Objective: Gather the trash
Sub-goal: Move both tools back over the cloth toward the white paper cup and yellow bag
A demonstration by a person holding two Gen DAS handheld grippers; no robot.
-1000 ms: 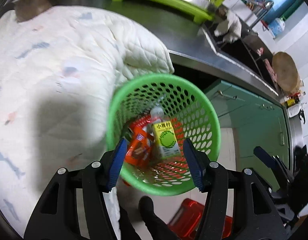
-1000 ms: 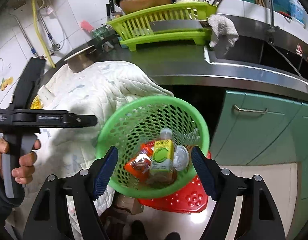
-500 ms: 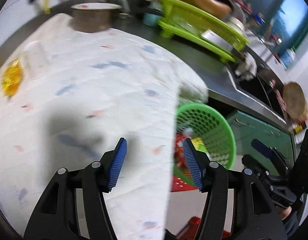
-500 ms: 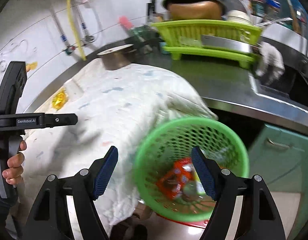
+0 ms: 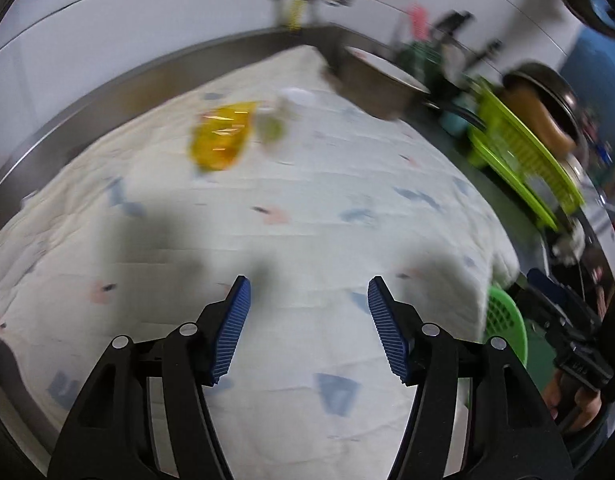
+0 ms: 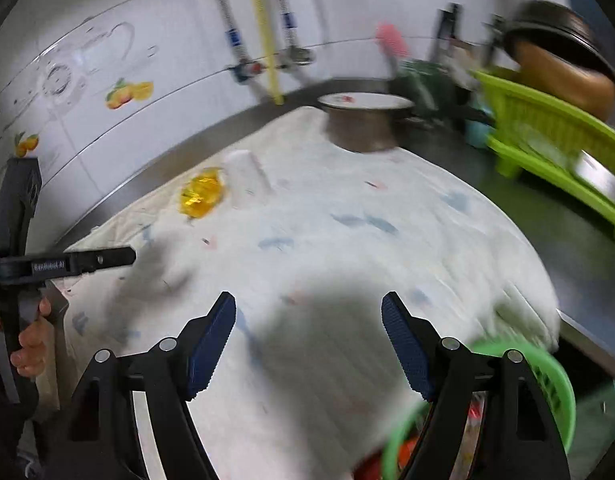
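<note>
Partway through, by the look of it. Both grippers empty: left gripper (image 5: 307, 330) just opening wider, right gripper (image 6: 307, 346) spread wide. Ahead of both, well apart on the quilted white tabletop cloth (image 6: 347, 240): crinkled yellow plastic wrapper (image 6: 200, 196) touching a pale plastic cup (image 6: 247, 178), uncollected. Below right: green perforated plastic basket (image 6: 555, 384), some red trash inside.

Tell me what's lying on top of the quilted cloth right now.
On the quilted cloth: a yellow wrapper beside a pale cup-like item, too blurred to identify, and a metal pot at its far edge. The counter underneath is covered.
</note>
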